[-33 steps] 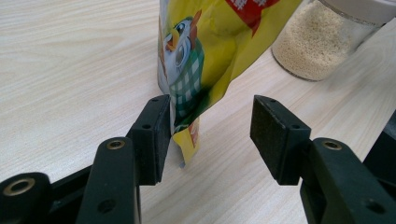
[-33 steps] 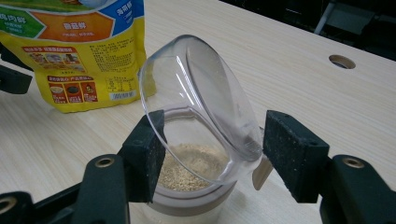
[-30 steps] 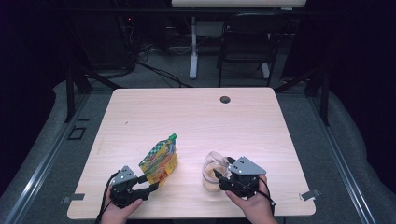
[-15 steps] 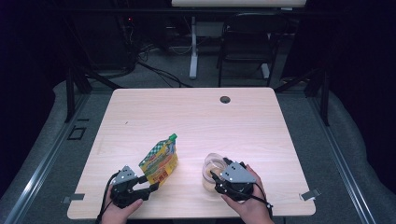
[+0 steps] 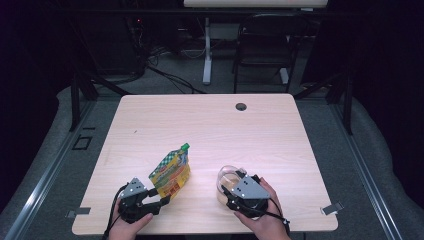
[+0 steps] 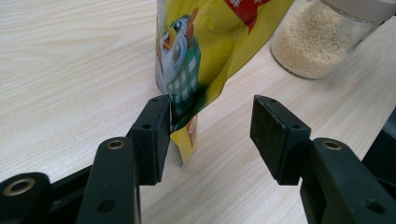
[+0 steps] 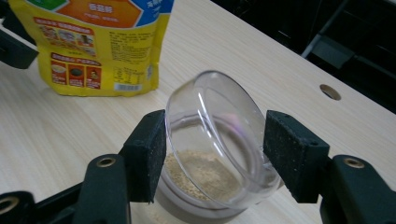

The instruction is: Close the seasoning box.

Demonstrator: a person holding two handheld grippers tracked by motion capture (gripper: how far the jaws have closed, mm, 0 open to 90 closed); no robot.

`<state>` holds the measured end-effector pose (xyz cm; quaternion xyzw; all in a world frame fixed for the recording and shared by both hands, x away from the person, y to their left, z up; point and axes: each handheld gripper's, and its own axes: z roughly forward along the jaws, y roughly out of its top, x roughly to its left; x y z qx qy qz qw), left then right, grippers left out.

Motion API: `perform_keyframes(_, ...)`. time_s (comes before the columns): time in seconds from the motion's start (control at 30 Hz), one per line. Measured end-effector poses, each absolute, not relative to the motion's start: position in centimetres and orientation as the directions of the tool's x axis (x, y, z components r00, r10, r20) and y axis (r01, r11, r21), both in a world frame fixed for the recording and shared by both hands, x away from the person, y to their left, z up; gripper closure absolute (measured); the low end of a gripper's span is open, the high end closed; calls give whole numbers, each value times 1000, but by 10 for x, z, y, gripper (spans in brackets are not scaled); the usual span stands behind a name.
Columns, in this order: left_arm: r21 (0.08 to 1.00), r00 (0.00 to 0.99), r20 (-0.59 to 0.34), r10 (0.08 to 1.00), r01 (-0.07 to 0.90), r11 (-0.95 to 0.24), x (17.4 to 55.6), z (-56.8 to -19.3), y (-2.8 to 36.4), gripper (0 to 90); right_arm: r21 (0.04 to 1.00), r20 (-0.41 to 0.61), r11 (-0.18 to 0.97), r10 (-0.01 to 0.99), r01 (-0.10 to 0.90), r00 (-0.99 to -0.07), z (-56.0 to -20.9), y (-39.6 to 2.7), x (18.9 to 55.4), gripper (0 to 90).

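A yellow pouch [image 5: 171, 173] stands near the front of the table [image 5: 210, 125], leaning a little, and a clear jar [image 7: 212, 154] with a shallow layer of pale grains sits just to its right. The left gripper [image 6: 208, 135] is at the pouch's bottom corner with its jaws apart: one pad touches the foil edge, the other stands clear of it, so nothing is clamped. The right gripper [image 7: 215, 156] has the jar between its jaws. The left pad looks to be against the glass and the right pad seems a hair off, so I cannot tell whether it grips yet. The jar's clear flip lid [image 7: 219, 126] stands up and open.

The risks seem plain enough. The pouch is light and balanced on a narrow base, so closing on that thin corner may push it over or let the foil slide out. With the lid up, any tilt of the jar could spill grains. The round, smooth wall might also twist between flat pads if the squeeze lands off-centre.
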<state>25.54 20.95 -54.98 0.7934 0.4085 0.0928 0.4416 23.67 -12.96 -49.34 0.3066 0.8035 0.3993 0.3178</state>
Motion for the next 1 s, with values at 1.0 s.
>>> perform_keyframes(1.0, 777, 651, -212, 729, 565, -278, 255, -550, 210, 481, 841, -235, 483, 734, 246, -637, -494, -126, 236, 410)
